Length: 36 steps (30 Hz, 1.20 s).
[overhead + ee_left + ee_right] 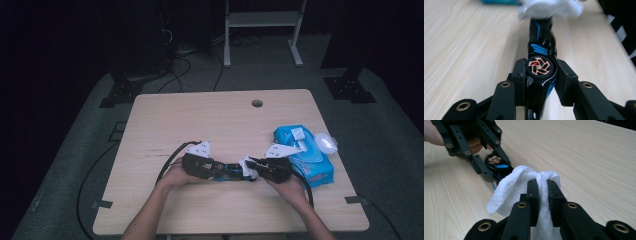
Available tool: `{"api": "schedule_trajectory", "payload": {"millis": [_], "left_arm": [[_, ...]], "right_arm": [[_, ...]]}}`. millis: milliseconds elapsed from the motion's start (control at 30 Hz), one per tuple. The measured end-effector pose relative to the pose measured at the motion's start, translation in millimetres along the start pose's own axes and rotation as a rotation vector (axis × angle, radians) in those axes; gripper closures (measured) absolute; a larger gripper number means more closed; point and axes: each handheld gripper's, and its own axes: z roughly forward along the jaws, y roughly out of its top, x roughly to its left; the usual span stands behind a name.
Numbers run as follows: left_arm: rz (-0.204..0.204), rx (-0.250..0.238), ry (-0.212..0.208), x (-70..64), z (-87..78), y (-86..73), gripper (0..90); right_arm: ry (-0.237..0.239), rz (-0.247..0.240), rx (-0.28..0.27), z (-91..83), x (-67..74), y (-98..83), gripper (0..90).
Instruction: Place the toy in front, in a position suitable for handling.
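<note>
While the toy car [541, 72] hangs just above the near middle of the table [220, 115], we clamp it in the left gripper [216, 169] jaws, steadying it so the right gripper [543, 185], jaws pinched on a white wipe [509, 187], can clean its far end. Wipe pack [305, 152] lies right.

Blue wet-wipe pack [306, 154] at table [200, 115] right edge; white frame [263, 30] on floor beyond.
</note>
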Motion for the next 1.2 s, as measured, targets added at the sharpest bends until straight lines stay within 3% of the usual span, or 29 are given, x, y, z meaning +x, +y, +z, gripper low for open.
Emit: {"api": "schedule_trajectory", "payload": {"millis": [100, 233, 267, 400, 467, 500, 633, 900, 1200], "left_arm": [[-0.019, -0.012, 0.005, 1.0, -1.2, -2.7, 62.6], [-0.085, -0.087, -0.014, 1.0, -10.6, -1.6, 53.4], [-0.12, -0.108, -0.02, 2.2, -13.6, -1.4, 50.0], [-0.193, -0.158, 0.002, 6.8, -21.1, -2.7, 48.7], [-0.21, -0.163, 0.005, 8.5, -22.2, -3.3, 49.0], [-0.243, -0.158, 0.021, 10.5, -21.7, -4.5, 49.0], [-0.291, -0.161, 0.011, 12.5, -18.4, -6.6, 48.4], [-0.327, -0.182, 0.004, 10.2, -17.0, -11.2, 49.2], [-0.324, -0.205, 0.005, 2.7, -17.2, -16.0, 50.2]], "right_arm": [[0.0, -0.016, 0.003, 3.0, 2.7, 0.8, 82.0], [-0.003, -0.027, 0.007, 1.9, 4.7, 0.3, 82.0], [-0.005, -0.032, 0.008, 1.7, 5.1, 0.2, 82.0], [-0.011, -0.048, 0.003, 1.6, 6.9, -0.5, 81.9], [-0.014, -0.054, 0.001, 1.4, 7.5, -0.9, 81.9], [-0.016, -0.054, 0.0, 1.4, 7.8, -1.1, 81.9], [-0.014, -0.054, -0.006, 1.4, 7.5, -1.9, 81.9], [-0.009, -0.068, -0.013, -0.4, 9.8, -4.0, 81.9], [-0.01, -0.086, -0.022, -4.4, 15.8, -7.8, 81.9]]}}
